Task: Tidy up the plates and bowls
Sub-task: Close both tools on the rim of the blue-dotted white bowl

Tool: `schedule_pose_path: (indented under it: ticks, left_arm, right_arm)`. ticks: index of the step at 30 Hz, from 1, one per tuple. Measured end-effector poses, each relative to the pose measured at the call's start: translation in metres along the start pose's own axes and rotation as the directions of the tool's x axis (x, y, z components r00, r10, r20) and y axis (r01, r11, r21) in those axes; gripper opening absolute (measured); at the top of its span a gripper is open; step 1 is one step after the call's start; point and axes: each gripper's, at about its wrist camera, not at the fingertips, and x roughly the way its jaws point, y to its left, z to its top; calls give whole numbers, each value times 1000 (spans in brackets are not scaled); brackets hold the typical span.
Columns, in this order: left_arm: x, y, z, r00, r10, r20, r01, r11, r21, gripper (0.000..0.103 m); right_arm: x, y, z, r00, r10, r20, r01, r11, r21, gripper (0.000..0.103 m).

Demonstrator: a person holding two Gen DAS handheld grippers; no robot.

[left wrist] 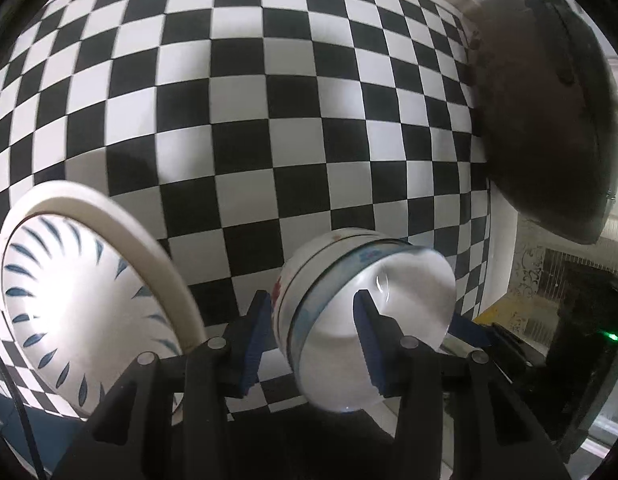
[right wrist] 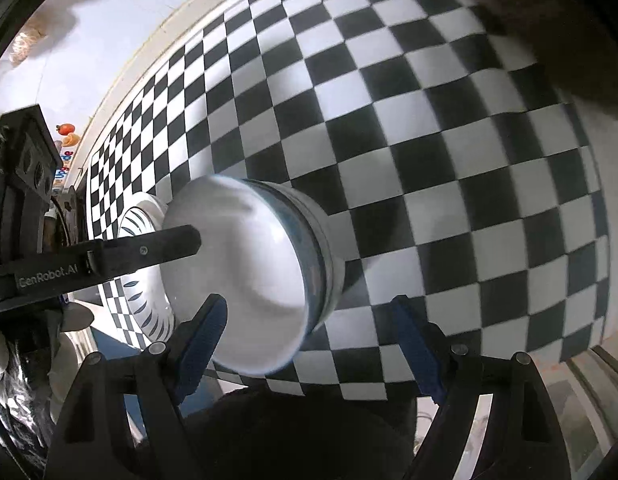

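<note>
Through the left wrist camera my left claw (left wrist: pixel 315 334) is clenched on the rim of the upper of two nested bowls (left wrist: pixel 349 320): one blue pad sits outside the wall at nine o'clock, the other inside the white hollow at three o'clock. The stack rests on the checkered worktop (left wrist: pixel 269 100), a red-patterned bowl beneath, a blue-banded one on top. At eight o'clock lies a white plate (left wrist: pixel 69 304) with blue leaf marks, just beside the bowls but apart from them. Through the right wrist camera my right claw (right wrist: pixel 309 340) stands released, pads wide, with nothing between them; its left pad is just at the blue-banded bowl's (right wrist: pixel 249 268) near rim. The bowl lies at eleven o'clock from this claw, mouth tipped toward the camera, the left claw's black finger reaching in from nine o'clock. I judge the left hand owns the bowl; the right claw is free for the leaf-marked plate (right wrist: pixel 145 216) beyond, at ten o'clock.
</note>
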Motion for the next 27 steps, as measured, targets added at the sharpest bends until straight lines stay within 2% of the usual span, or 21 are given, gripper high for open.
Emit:
schedule_pose_path:
  ticks: [13, 17, 19, 21, 27]
  left_arm:
    - [26, -2, 20, 996, 31, -85, -28, 999, 39, 40]
    - [39, 1, 20, 993, 29, -114, -23, 998, 57, 38]
    - [44, 2, 18, 993, 18, -116, -10, 998, 66, 41]
    - [44, 4, 17, 994, 3, -106, 4, 998, 66, 40]
    - [38, 15, 10, 996, -67, -62, 70, 996, 55, 38]
  right_arm:
    - [47, -4, 22, 991, 106, -78, -101, 993, 60, 84]
    - [60, -7, 24, 987, 131, -90, -122, 988, 96, 76]
    - [68, -9, 24, 985, 141, -100, -129, 985, 113, 70]
    - [73, -11, 24, 985, 141, -104, -127, 984, 128, 57]
    - [78, -18, 19, 984, 170, -61, -157, 971, 178, 55]
